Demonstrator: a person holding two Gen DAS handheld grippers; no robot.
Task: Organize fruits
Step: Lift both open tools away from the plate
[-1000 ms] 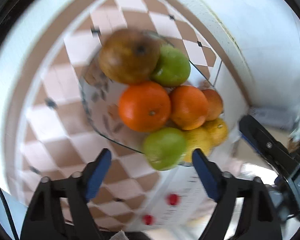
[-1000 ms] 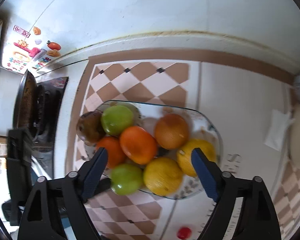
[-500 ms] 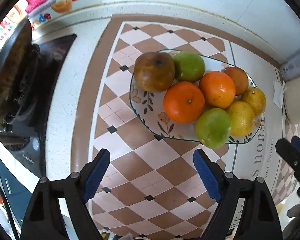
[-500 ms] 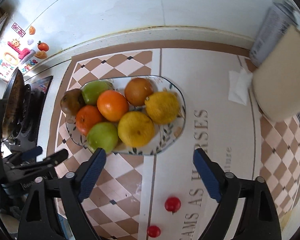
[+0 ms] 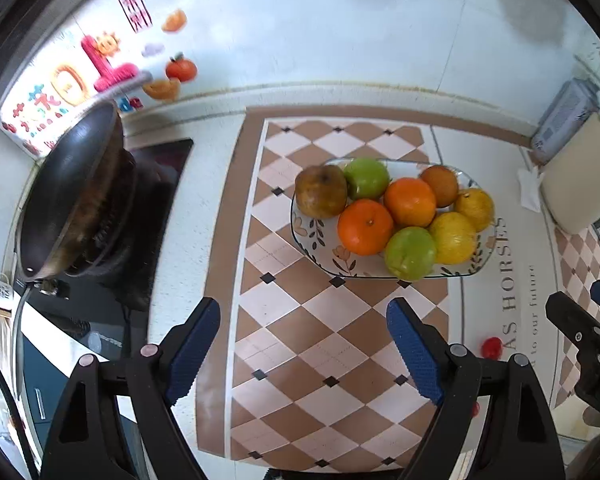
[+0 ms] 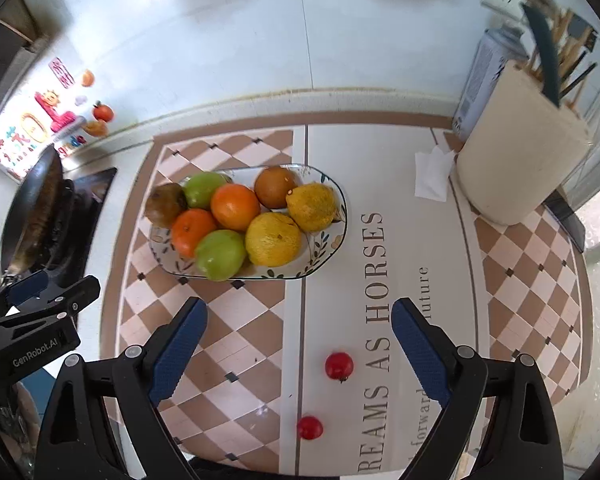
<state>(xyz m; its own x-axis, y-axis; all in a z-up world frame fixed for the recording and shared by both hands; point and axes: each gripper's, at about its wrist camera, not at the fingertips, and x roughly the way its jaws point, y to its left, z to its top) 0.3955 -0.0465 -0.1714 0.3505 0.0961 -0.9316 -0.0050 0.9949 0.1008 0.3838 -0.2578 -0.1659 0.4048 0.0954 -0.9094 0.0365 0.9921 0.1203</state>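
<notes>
A patterned plate [image 6: 325, 254] on the checkered mat holds oranges [image 6: 235, 206], green apples [image 6: 221, 254], yellow citrus [image 6: 273, 238] and a brown pear [image 6: 165, 204]. The plate also shows in the left wrist view [image 5: 314, 236]. Two small red fruits [image 6: 339, 365] [image 6: 310, 427] lie on the mat in front of the plate, between my right gripper's fingers. My right gripper [image 6: 298, 354] is open and empty above them. My left gripper [image 5: 302, 354] is open and empty, in front of the plate. One red fruit [image 5: 491, 347] shows at its right.
A dark wok [image 5: 70, 192] sits on the stove at the left. A cream utensil holder [image 6: 518, 150], a spray can [image 6: 486, 76] and a white tissue [image 6: 432, 178] stand at the back right. A tiled wall with stickers runs behind.
Both grippers have pulled back and up from the plate, so more of the counter shows. The fruit on the plate has not moved. Both stay open.
</notes>
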